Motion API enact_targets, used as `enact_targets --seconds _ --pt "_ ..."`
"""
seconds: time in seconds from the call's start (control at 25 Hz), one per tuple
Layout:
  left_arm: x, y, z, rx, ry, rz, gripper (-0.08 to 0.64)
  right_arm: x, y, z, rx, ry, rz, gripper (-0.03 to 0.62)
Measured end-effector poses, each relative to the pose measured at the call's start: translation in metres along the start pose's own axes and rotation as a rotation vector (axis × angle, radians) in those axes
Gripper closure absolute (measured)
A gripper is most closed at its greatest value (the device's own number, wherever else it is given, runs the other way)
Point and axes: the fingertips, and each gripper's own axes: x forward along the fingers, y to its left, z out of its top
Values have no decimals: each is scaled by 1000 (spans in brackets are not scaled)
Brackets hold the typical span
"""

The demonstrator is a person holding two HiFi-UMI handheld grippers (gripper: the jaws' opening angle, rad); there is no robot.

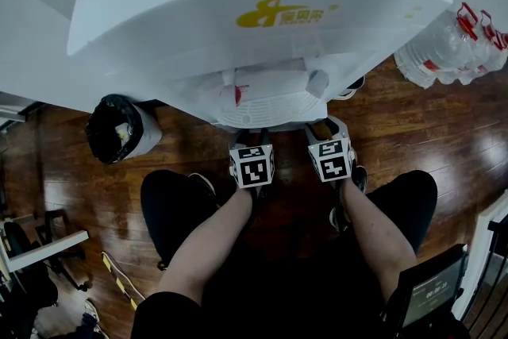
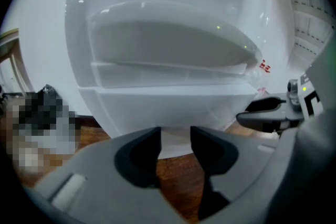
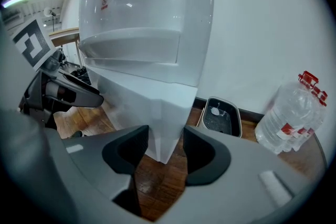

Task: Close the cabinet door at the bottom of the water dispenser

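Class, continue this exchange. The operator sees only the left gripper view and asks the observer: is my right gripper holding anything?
Observer: No; the right gripper has its jaws apart, with nothing in them.
Operator: What stands right of the dispenser?
Observer: Water bottles by the wall.
Operator: Anything nearer it?
Observer: A dark tray on the floor, against that wall.

The water dispenser [image 1: 262, 12] blocks ahead, a bin [image 1: 119, 129] crowds its left, water bottles [image 1: 448, 52] its right; floor [image 1: 389, 131] between lies bare.
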Motion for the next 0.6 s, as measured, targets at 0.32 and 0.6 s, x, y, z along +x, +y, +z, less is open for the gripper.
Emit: enact_targets --seconds 0.32,0.6 --pt "0 0 2 -1 -3 4 368 6 -4 1 -10 -7 -2 382" --pt "3 0 3 -5 -8 3 367 5 -4 15 5 -23 -6 382"
